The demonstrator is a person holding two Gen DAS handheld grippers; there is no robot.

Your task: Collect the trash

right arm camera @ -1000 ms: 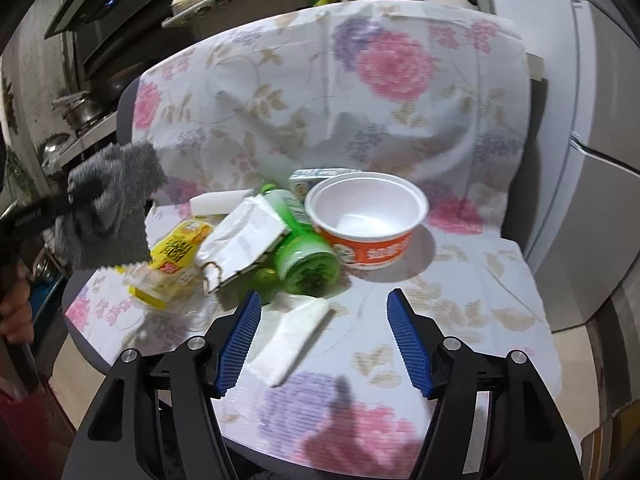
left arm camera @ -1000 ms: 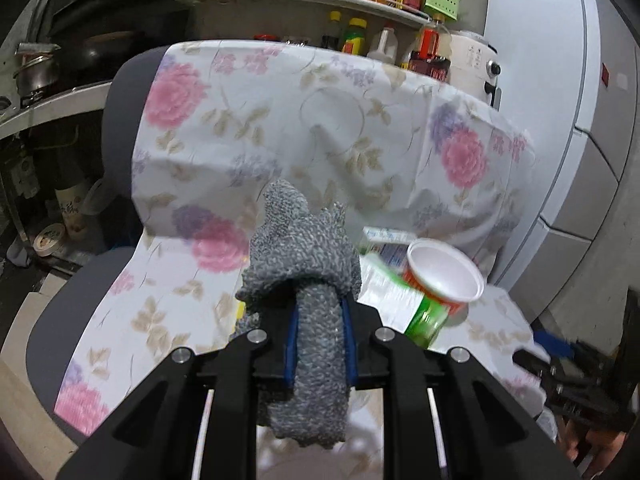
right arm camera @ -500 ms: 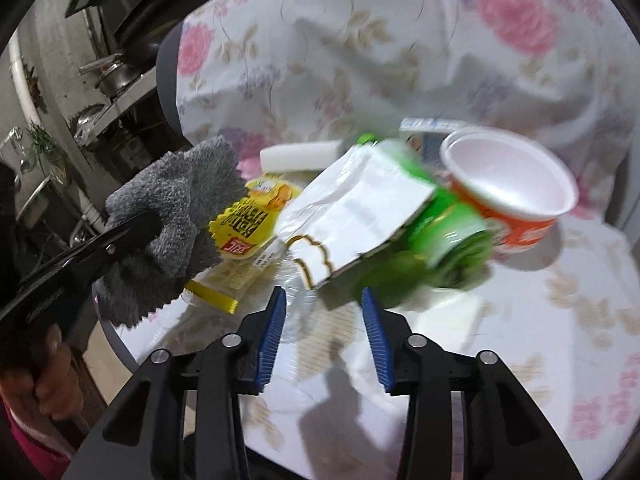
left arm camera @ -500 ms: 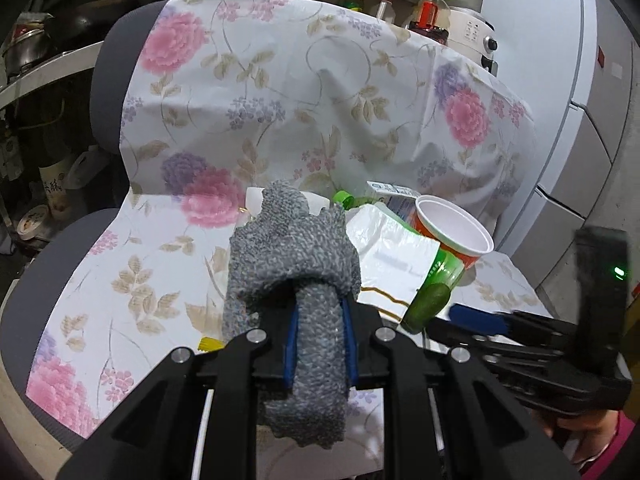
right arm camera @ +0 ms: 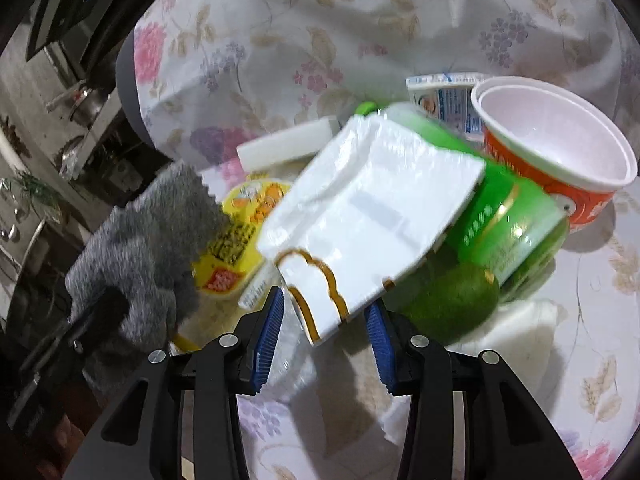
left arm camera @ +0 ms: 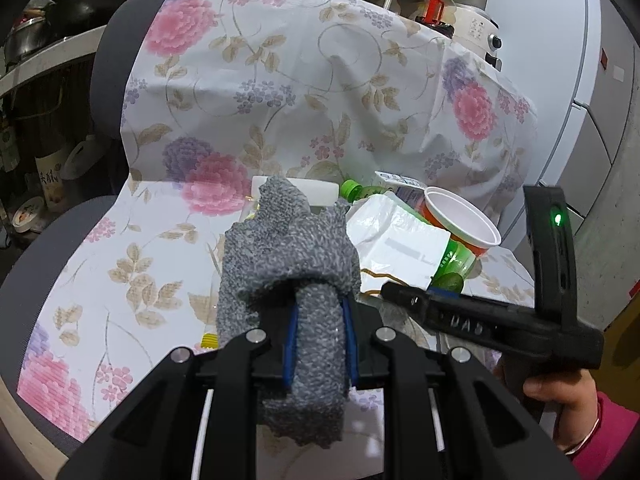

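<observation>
Left wrist view. The left gripper (left arm camera: 318, 334) has its blue-padded jaws closed on a grey knitted cloth (left arm camera: 292, 264), which stands up between the fingers and hangs over them. Beyond it, a chair (left arm camera: 48, 248) draped in a floral sheet (left arm camera: 288, 92) carries the trash pile: a white plastic wrapper (left arm camera: 396, 240) lying on a green bottle (left arm camera: 456, 258), an orange-and-white paper bowl (left arm camera: 464, 220) tilted just behind, a small carton (left arm camera: 402, 186) and a white block (left arm camera: 308, 190) at the back. The right gripper (left arm camera: 404, 290) enters from the right, its tip at the near edge of the wrapper; the right hand (left arm camera: 560, 392) grips its handle.

Right wrist view. The right gripper (right arm camera: 324, 322) is partly open, its blue pads (right arm camera: 270, 332) on either side of the lower corner of the white wrapper (right arm camera: 368, 216); whether the pads touch it cannot be told, as the frame is blurred. The wrapper overlaps the green bottle (right arm camera: 516, 224), which lies on its side touching the bowl (right arm camera: 560, 152). A lime-like green fruit (right arm camera: 452, 304) sits against the bottle's base. A yellow packet (right arm camera: 240, 232) lies left of the wrapper, beside the grey cloth (right arm camera: 148, 232) held in the left gripper (right arm camera: 116, 304).
</observation>
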